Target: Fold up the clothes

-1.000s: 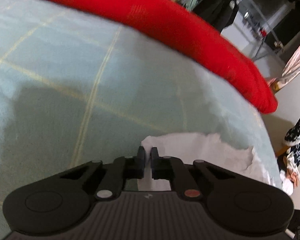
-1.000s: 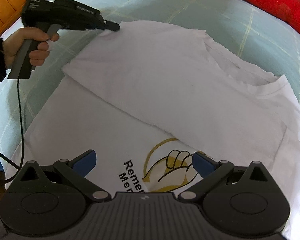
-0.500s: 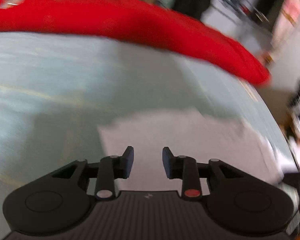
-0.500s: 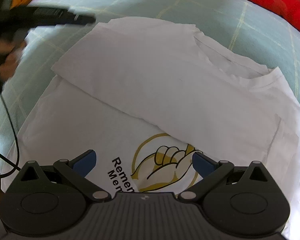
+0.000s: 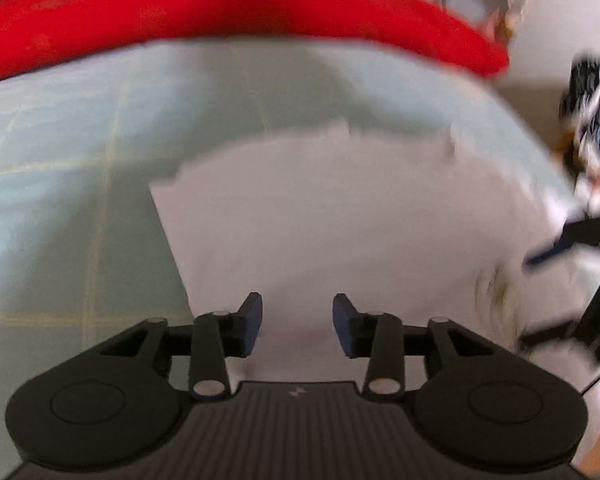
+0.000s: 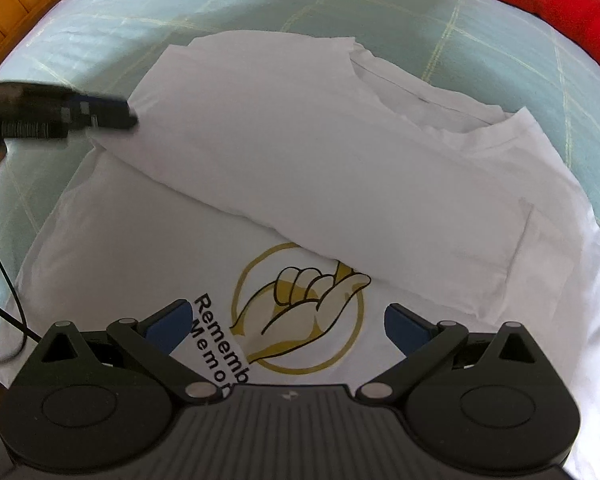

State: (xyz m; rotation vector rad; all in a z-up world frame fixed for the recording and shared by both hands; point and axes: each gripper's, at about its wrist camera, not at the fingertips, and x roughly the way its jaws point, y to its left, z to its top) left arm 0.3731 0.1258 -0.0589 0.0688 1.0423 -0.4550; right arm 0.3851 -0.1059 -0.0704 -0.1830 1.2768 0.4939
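White T-shirt (image 6: 308,168) lies spread on the bed (image 6: 228,4), which is covered in a pale green sheet with thin yellow check lines. One side of the shirt is folded over diagonally across the chest, partly covering a gold circle print of a hand (image 6: 300,304) with black lettering beside it. The neckline sits toward the far right edge of the shirt.

The right gripper (image 6: 288,320) hovers over the printed area, its blue-tipped fingers (image 6: 168,320) spread wide with nothing between them. The left gripper (image 5: 298,326) is over the plain white cloth (image 5: 340,232) near the shirt's edge, its fingers (image 5: 250,326) parted a moderate way and holding nothing; that view is blurred. From the right wrist view, the left gripper (image 6: 60,116) appears as a dark smear at the shirt's left corner.

A red blanket (image 5: 236,8) runs along the far side of the bed.
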